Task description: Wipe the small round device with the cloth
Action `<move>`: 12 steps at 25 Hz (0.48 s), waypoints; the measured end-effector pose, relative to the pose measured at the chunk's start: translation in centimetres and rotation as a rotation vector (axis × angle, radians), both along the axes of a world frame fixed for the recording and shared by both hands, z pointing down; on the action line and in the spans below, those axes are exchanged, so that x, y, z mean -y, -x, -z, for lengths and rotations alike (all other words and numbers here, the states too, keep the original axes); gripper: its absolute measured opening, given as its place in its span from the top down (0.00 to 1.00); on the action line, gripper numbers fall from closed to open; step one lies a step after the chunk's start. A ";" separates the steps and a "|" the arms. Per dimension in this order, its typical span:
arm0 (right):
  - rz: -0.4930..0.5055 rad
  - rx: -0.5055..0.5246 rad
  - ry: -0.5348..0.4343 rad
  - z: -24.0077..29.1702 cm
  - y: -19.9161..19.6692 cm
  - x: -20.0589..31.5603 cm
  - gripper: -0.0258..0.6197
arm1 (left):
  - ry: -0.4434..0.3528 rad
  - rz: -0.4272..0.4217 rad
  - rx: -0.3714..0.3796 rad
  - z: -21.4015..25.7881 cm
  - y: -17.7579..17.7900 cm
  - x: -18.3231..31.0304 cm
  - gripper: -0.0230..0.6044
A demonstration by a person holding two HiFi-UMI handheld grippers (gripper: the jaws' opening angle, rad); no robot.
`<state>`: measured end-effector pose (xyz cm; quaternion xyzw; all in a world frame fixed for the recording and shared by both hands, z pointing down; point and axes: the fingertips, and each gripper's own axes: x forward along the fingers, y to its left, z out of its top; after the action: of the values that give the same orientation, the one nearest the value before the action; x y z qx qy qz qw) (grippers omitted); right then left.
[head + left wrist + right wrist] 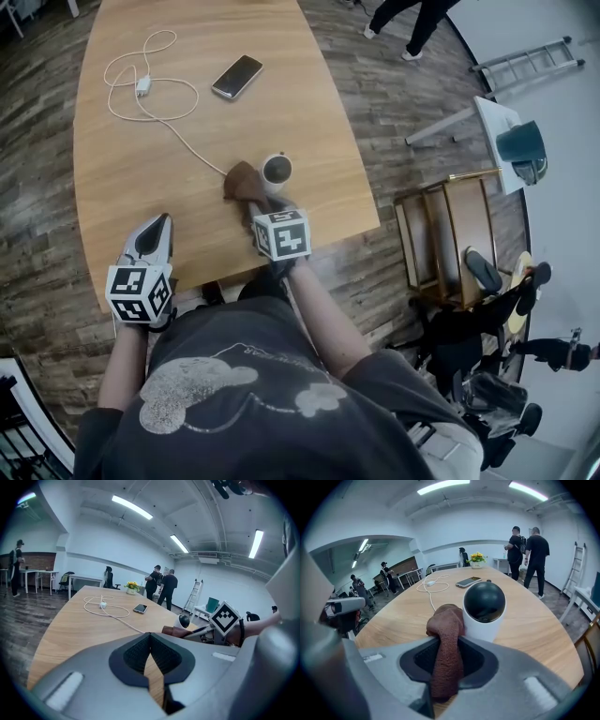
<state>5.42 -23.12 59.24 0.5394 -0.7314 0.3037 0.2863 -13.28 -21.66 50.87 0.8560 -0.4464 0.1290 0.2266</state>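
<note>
The small round device point(277, 172) point(484, 612), white with a black dome, stands on the wooden table point(141, 178); it is also seen far off point(183, 620). A brown cloth point(446, 648) point(244, 182) is bunched against its left side. My right gripper point(260, 199) point(445, 667) is shut on the cloth, just in front of the device. Over the near left table edge sits my left gripper point(157, 231) point(152, 667), jaws closed to a thin slit with nothing between them.
A white cable point(141, 94) with an adapter loops at the far left and runs to the device. A phone point(236, 76) lies beyond it. A wooden rack point(445, 239) stands right of the table. People stand in the room point(532, 550).
</note>
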 end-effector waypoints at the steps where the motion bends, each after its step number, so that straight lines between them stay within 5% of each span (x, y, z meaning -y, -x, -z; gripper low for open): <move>1: 0.002 -0.001 -0.003 0.1 0.1 -0.1 0.83 | -0.004 0.002 -0.002 0.1 0.1 0.0 0.93; 12: 0.008 0.021 -0.108 3.8 1.2 -3.0 0.83 | -0.065 -0.064 -0.017 1.3 -0.4 -0.6 0.93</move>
<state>4.21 -20.12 55.43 0.5480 -0.7518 0.2685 0.2500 -12.92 -21.11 49.60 0.8778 -0.4207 0.1146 0.1983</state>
